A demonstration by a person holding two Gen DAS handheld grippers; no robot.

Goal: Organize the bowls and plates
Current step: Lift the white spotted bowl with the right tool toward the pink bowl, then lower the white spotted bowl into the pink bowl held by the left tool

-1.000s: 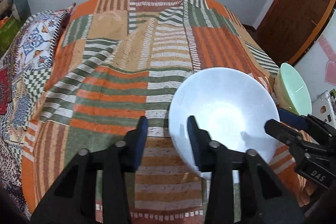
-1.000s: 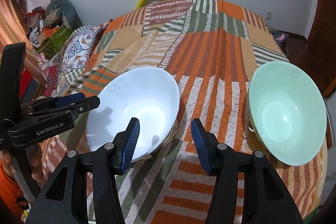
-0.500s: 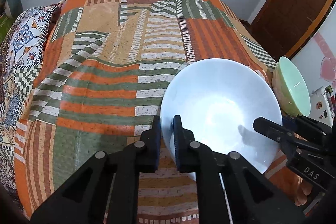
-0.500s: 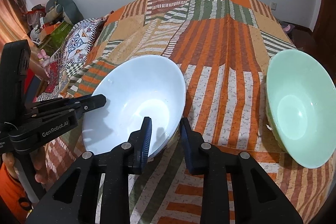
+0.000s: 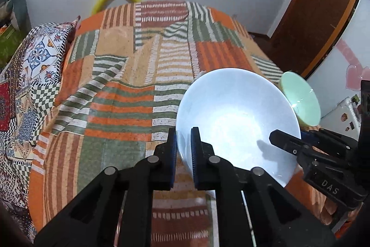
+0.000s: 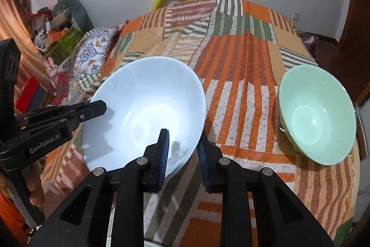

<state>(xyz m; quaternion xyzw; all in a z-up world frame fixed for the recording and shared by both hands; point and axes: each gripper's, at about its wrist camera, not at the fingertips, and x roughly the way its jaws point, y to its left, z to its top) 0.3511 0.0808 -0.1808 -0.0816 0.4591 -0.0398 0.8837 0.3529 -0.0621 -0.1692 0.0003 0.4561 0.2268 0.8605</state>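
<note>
The left gripper (image 5: 183, 149) is pinching the near-left rim of the white bowl (image 5: 235, 117), its jaws clenched across the wall with one pad outside and one inside. The right gripper (image 6: 182, 149) is doing the same on the near-right rim of the white bowl (image 6: 145, 112), its jaws grasping the wall from the opposite side, one pad inside the bowl and the other outside it. So both grippers are gripping one bowl, and the line between the two grips is running straight across it, roughly side to side.

The white bowl is sitting tilted, its far rim higher than the near one, and whether its base is touching the bed (image 6: 242, 66) I cannot tell. Taking the white bowl as the landmark, the green bowl (image 6: 316, 115) is lying to its right and about level with it, well apart, resting on the striped cover near the bed's right edge. The right gripper is the one nearer the green bowl; the left gripper is on the white bowl's far side from it.

My judgement is that the coming move is a carry to the right, to nest one bowl with the other, and that it turns on keeping the two grips level so the bowl is not twisting between them.

Beyond the white bowl the cover is running on bare to the far wall, with a patterned pillow (image 5: 44, 54) off to the left
</note>
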